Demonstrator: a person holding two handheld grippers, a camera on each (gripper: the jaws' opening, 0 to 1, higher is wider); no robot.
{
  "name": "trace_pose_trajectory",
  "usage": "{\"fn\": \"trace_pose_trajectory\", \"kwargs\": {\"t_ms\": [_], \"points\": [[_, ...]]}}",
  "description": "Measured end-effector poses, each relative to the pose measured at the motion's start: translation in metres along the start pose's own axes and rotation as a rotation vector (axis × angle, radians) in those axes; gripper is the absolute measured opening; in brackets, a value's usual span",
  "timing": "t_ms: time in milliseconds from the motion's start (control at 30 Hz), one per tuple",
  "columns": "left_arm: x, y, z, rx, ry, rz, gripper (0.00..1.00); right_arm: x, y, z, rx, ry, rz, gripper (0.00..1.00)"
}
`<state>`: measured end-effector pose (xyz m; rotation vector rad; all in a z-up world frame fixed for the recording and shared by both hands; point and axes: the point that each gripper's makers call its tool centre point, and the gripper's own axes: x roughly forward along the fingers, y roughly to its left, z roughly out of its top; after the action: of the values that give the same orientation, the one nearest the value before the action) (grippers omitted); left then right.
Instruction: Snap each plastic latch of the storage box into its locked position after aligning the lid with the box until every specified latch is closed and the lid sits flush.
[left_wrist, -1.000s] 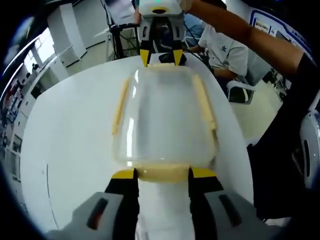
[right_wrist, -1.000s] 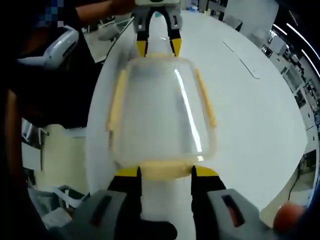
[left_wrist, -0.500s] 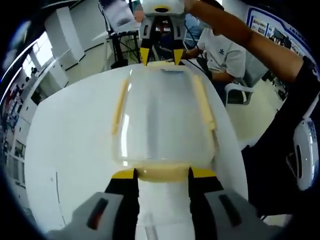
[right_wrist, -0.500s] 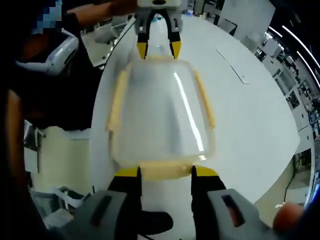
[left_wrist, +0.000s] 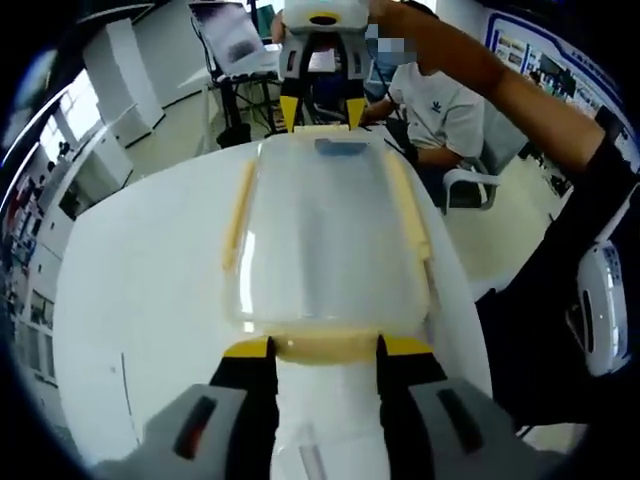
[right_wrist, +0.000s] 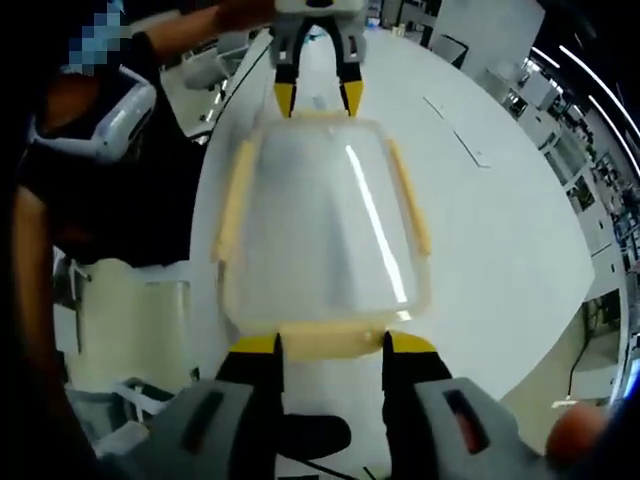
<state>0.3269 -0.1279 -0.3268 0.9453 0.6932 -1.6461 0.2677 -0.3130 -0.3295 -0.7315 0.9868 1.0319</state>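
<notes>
**Storage box gripped at both short ends**

While I watch the left gripper view, the left gripper (left_wrist: 325, 347) stands at 6 o'clock with its two yellow-tipped jaws set moderately wide, one at each end of the near cream latch (left_wrist: 325, 345) of the storage box (left_wrist: 328, 235). The tips touch the box's short end; I cannot tell how hard they press on the latch. The box is clear, with a translucent lid (left_wrist: 325, 220) seated on top and a cream latch strip along each long side, at 9 and 3 o'clock of the lid. It stretches from the left gripper toward 12 o'clock over the white table (left_wrist: 140, 300). At 12 o'clock the right gripper (left_wrist: 321, 112) meets the far short end, yellow tips down on the rim.

In the right gripper view, I see the mirror arrangement: the right gripper (right_wrist: 328, 345) at 6 o'clock, jaws moderately wide, bracketing the cream latch (right_wrist: 330, 340) on its end of the storage box (right_wrist: 325, 225), and the left gripper (right_wrist: 318, 98) at 12 o'clock on the opposite end. A person in a dark top (right_wrist: 110, 190) stands at 9 to 10 o'clock.

In the left gripper view, a seated person in a white shirt (left_wrist: 445, 105) appears at 1 o'clock beyond the table.
</notes>
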Motion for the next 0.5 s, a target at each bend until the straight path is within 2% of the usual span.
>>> {"fn": "trace_pose_trajectory", "kwargs": {"t_ms": [267,500], "points": [[-0.025,-0.002,0.01,0.014,-0.014,-0.002,0.35,-0.013,0.004,0.011,0.009,-0.026,-0.006,0.34],[-0.046,-0.001,0.019,0.042,-0.023,0.024,0.35,-0.032,0.003,0.021,0.007,-0.035,-0.033,0.35]]}}
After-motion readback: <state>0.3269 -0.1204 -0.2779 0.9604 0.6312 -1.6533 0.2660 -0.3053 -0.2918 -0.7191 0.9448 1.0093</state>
